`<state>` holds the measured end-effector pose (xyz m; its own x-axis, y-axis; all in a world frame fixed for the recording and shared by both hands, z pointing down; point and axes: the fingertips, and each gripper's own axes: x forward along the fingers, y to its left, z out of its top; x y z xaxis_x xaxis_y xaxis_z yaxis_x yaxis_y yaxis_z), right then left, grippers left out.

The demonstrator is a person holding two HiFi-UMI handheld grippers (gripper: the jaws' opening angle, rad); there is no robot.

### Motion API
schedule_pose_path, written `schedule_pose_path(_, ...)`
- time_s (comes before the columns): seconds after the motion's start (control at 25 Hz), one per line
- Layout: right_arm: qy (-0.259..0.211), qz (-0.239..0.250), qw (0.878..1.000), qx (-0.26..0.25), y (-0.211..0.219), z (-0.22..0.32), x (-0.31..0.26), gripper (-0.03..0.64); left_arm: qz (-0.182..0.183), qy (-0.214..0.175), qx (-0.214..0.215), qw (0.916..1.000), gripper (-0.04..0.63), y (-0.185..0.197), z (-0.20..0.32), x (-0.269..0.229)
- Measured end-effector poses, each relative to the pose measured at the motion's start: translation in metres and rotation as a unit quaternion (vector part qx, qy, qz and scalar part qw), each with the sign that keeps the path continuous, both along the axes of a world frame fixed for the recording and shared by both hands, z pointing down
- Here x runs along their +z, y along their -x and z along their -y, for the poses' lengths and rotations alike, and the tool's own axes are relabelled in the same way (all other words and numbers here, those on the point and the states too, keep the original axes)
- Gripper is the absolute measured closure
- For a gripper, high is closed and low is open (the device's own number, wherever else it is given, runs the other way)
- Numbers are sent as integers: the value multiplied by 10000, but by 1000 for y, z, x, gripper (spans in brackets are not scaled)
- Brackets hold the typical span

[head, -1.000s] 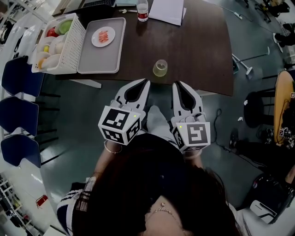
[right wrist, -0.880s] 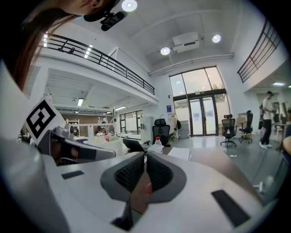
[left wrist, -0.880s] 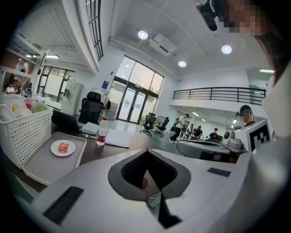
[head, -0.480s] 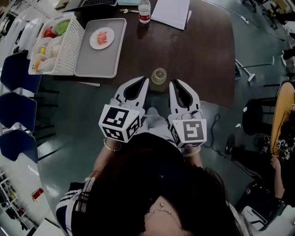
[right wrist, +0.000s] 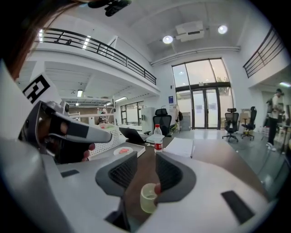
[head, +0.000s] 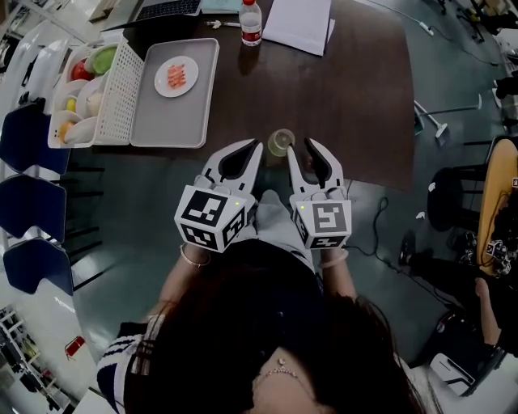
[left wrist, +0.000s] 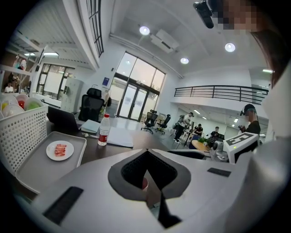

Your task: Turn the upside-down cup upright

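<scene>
Cup (head: pixel 281 142) stands near the front edge of the tabletop (head: pixel 356 97). We see the left gripper (head: pixel 255 147) closed and empty just beside it. The right gripper (head: pixel 300 149) is opening, with the cup between its jaws, ungripped.

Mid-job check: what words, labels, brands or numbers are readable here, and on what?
None reads clearly.
Bottle, red label: print too small to read.
Blue door sign: blurred.
Paper: no legible print.
Cup: plain, no print shows.
Left cube, right cube: square black-and-white markers only, no words.
</scene>
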<state>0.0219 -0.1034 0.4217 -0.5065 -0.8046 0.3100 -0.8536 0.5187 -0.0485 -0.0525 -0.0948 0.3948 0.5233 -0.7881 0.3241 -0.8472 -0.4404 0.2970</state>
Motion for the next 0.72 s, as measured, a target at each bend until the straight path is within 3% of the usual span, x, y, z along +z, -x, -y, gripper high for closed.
schedule_pose_path(0.52,694,-724,9949,-93,18,22,94,354,-28,270,171,9995,600,9,12,24)
schedule_pose_path(0.72,979,-973,9903,-150,21,26,126,325,-45,377,179,9991,600,11,13,33)
